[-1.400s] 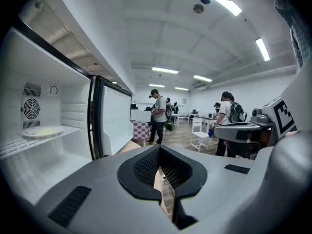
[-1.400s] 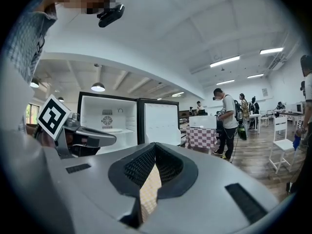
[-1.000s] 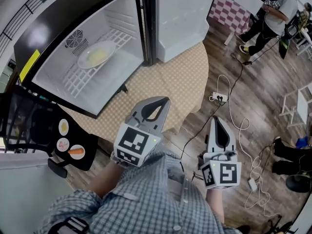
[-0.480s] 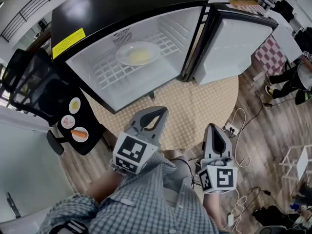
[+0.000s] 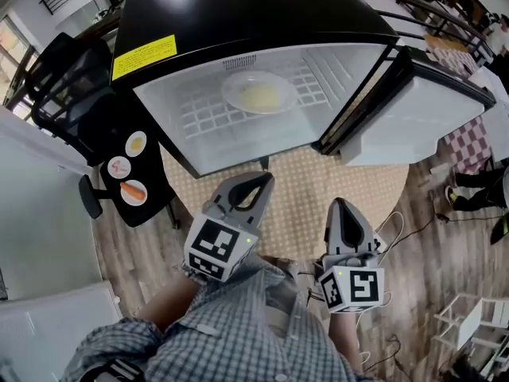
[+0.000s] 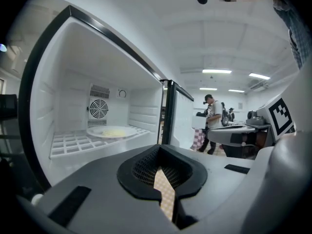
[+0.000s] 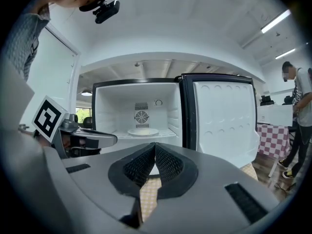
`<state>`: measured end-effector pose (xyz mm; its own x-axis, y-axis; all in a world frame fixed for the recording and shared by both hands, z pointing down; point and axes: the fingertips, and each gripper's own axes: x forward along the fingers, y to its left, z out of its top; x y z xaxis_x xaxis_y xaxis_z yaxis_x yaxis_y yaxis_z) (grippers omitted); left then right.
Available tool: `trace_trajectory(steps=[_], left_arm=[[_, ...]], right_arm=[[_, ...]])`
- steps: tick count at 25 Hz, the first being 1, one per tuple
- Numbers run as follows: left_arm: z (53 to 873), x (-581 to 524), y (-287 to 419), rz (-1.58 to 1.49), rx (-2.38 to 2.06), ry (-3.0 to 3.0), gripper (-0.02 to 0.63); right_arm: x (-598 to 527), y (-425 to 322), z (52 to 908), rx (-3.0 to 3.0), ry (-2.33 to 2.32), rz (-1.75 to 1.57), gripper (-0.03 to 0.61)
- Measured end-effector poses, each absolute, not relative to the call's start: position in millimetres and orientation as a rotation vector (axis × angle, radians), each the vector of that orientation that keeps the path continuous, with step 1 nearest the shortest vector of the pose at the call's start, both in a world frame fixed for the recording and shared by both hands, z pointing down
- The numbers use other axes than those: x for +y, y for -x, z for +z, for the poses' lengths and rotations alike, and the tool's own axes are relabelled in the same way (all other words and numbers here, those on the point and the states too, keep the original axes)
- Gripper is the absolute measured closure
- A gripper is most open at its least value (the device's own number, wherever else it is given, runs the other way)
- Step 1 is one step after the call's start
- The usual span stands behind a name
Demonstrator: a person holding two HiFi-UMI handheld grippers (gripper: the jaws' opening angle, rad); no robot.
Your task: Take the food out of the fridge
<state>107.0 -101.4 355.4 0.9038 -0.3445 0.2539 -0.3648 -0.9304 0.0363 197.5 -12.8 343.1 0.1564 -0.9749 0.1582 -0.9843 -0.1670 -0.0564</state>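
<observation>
Grey left claw (image 5: 256,180) and right claw (image 5: 340,207), closed, face fridge (image 5: 254,14).

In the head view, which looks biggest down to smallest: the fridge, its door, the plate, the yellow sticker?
1. fridge
2. door
3. plate
4. yellow sticker, only a bit smaller than the plate

The fridge (image 5: 238,14) stands on the tabletop (image 5: 306,201), ahead of the fingers of the left gripper (image 5: 258,178) and the right gripper (image 5: 340,204). Inside it the plate (image 5: 238,86) of food (image 5: 262,96) sits on the wire shelf (image 5: 203,122), straight ahead of the left fingers and ahead-left of the right ones. The fridge door (image 5: 417,122) stands open ahead-right of the right fingers. A chair (image 5: 67,94) and a tray (image 5: 147,201) with small dishes lie left of the left fingers.
</observation>
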Motion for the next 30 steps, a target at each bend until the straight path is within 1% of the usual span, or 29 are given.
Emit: trace_trajectory(steps=[7,20,24,30], left_arm=[[355.3,-115.6,-114.5,0.351,-0.736,-2.919,0.609],[345.7,-142.2,-81.8,0.339,-1.189,-2.790,0.609],[343.6,-140.9,-63.5,0.333,-1.315,-2.741,0.609],[341.5,-134.3,-42.3,0.338,-1.438,-2.689,0.609]], right_arm=[[-49.0,-213.4,341.0,-2.138,-2.187,0.239,0.571],[-114.7,-216.4,343.0,-2.388,-1.859,0.322,0.571],[-136.3,-210.6,352.5,-2.451,-1.780,0.450,0.571],[-170.7,-203.9,364.6,-2.547,-1.732,0.768,0.571]])
